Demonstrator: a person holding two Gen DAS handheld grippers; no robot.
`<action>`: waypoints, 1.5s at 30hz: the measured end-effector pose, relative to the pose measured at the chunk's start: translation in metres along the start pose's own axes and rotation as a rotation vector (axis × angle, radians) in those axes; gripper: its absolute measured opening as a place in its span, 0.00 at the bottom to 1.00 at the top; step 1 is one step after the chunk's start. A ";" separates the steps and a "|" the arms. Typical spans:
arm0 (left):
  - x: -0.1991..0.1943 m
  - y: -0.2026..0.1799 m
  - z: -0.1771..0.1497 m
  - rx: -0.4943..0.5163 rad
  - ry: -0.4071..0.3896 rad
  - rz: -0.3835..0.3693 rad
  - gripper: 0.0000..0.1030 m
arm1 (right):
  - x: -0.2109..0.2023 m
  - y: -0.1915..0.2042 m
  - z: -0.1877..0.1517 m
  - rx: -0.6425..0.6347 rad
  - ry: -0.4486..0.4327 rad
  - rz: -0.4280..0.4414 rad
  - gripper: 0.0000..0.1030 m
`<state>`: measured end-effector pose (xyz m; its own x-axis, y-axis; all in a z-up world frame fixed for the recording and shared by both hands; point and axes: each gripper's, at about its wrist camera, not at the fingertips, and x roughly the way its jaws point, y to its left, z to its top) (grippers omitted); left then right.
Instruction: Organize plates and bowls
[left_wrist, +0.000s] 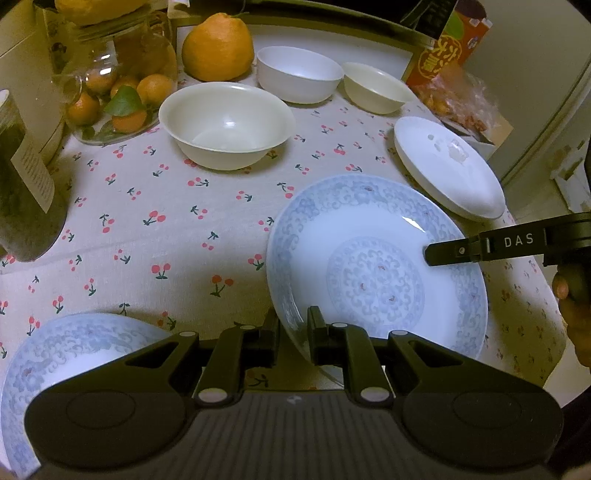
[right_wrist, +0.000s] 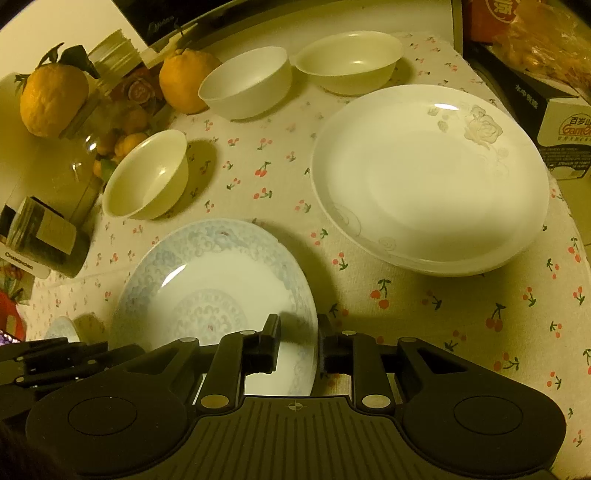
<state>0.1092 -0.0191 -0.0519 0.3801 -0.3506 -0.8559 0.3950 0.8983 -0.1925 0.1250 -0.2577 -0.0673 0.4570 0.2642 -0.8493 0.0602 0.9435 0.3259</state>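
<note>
Both claws have hold of the same blue-patterned plate (left_wrist: 376, 273), from opposite sides. The left gripper (left_wrist: 293, 332) is closed on its near rim, and the right gripper (right_wrist: 299, 343) pinches the opposite edge, its fingers straddling the rim. The plate sits tilted above the cherry-print tablecloth (left_wrist: 147, 206). A matching blue plate (left_wrist: 66, 350) lies just left of the left claw, the likeliest stacking spot; the white plate (right_wrist: 428, 177) lies ahead of the right claw.

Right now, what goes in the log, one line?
left claw: shut on blue plate | right claw: shut on blue plate | plate: tilted
</note>
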 end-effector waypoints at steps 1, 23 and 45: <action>0.000 -0.001 0.000 0.003 0.000 0.000 0.17 | 0.000 0.001 0.000 -0.009 0.003 -0.005 0.22; -0.031 -0.005 -0.004 0.037 -0.098 -0.022 0.91 | -0.038 0.022 -0.001 -0.118 -0.094 0.028 0.75; -0.074 0.046 -0.043 -0.017 -0.176 0.100 1.00 | -0.045 0.097 -0.043 -0.381 -0.254 0.145 0.90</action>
<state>0.0632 0.0592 -0.0181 0.5578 -0.2990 -0.7743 0.3340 0.9349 -0.1204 0.0722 -0.1693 -0.0155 0.6417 0.3862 -0.6627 -0.3280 0.9192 0.2181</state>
